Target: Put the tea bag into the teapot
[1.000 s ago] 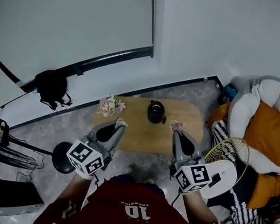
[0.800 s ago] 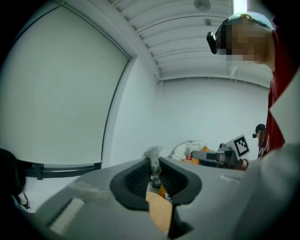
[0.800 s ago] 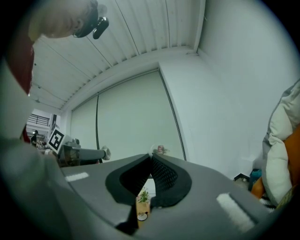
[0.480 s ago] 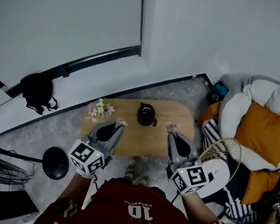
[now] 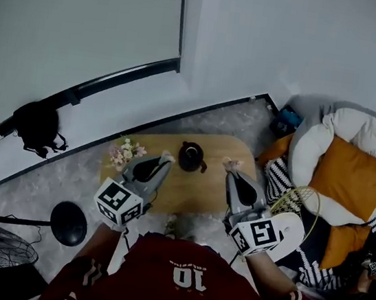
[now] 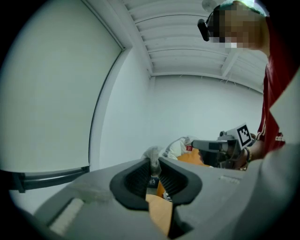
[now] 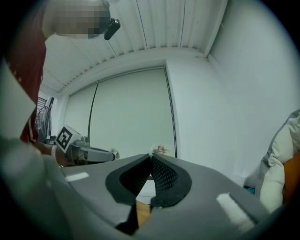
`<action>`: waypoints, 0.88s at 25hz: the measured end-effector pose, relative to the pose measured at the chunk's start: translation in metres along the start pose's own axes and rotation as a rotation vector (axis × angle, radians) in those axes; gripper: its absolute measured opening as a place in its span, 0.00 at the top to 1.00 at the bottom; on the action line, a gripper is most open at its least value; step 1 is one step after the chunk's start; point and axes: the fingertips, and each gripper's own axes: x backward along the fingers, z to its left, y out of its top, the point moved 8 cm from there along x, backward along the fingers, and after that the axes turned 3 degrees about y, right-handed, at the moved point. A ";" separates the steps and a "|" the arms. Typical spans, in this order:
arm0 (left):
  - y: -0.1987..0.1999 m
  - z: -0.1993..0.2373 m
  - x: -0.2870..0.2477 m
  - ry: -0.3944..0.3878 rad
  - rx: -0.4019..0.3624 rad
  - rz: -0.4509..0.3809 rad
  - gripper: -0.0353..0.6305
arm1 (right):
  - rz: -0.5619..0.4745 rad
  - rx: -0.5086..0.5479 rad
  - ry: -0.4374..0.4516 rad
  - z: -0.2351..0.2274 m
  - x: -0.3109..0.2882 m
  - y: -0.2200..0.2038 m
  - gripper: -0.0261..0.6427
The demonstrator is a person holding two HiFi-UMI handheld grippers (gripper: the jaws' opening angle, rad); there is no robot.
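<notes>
In the head view the left claw (image 5: 166, 157) hangs just left of the teapot (image 5: 190, 156); the left gripper view shows it pinching the pale tea bag (image 6: 152, 153), best carried squarely over the teapot's mouth; the right gripper view shows the right claw (image 7: 151, 156) closed.

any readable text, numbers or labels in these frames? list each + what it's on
"10": on the back of the person's red shirt, head view.
Small print just above that number: too small to read.
Red tag on the white cushion, left gripper view: too small to read.
Marker cubes: black-and-white square patterns only, no words.
Nothing else legible.
</notes>
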 end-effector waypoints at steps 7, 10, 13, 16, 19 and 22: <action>-0.008 0.034 -0.034 -0.091 0.025 0.028 0.87 | 0.017 0.005 -0.016 -0.011 -0.034 -0.005 0.97; -0.014 0.046 -0.048 -0.119 0.004 0.054 0.87 | 0.019 0.010 -0.027 -0.015 -0.050 -0.008 0.97; -0.021 0.058 -0.062 -0.148 -0.006 0.082 0.87 | 0.016 0.007 -0.050 -0.019 -0.062 -0.011 0.97; -0.030 0.066 -0.075 -0.180 -0.038 0.115 0.87 | 0.009 0.003 -0.077 -0.021 -0.069 -0.016 0.97; -0.042 0.073 -0.086 -0.213 -0.076 0.155 0.87 | 0.010 -0.006 -0.106 -0.023 -0.071 -0.023 0.97; -0.057 0.081 -0.101 -0.236 -0.111 0.200 0.87 | 0.008 -0.026 -0.135 -0.029 -0.074 -0.028 0.97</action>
